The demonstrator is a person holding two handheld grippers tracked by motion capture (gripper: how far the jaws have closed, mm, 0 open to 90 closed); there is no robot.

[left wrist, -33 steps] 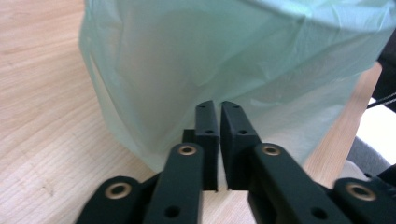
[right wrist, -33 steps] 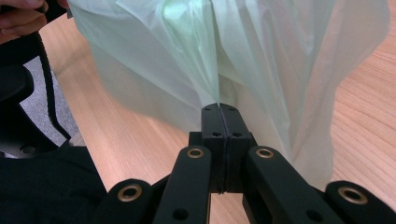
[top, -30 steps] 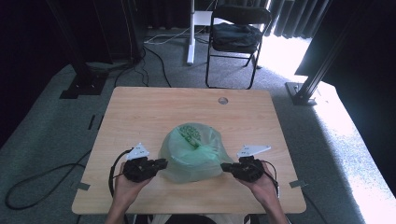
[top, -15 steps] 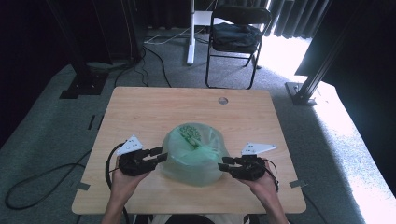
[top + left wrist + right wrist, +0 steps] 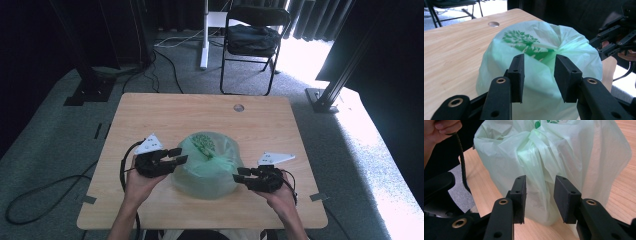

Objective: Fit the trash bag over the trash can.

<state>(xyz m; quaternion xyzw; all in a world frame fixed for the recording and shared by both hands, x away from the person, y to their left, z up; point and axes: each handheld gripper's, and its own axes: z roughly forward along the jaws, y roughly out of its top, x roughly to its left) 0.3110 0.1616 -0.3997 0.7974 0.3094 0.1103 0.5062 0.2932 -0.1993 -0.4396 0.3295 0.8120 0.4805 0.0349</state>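
A pale green plastic bag [image 5: 207, 165] with a dark green tree print sits puffed up near the table's front edge, its neck gathered on top. My left gripper [image 5: 178, 155] hovers at the bag's left side, open, its jaws just opened wider; in the left gripper view its pads [image 5: 517, 75] stand apart over the bag [image 5: 499, 55] with nothing pressed between them. At the bag's right side my right gripper [image 5: 239, 175] has also just opened. In the right gripper view its open jaws [image 5: 540, 181] frame a fold of the bag [image 5: 564, 150] without touching it.
The wooden table [image 5: 150, 115] has a round cable hole [image 5: 239, 107] at its far edge. A black folding chair [image 5: 252, 40] stands behind it on grey carpet. Cables [image 5: 40, 192] trail on the floor at left, and black stand bases sit at both back corners.
Both grippers have gone from shut at the bag's sides to open, letting go of the plastic. The left gripper has lifted and tilted; the right hand has stayed put.
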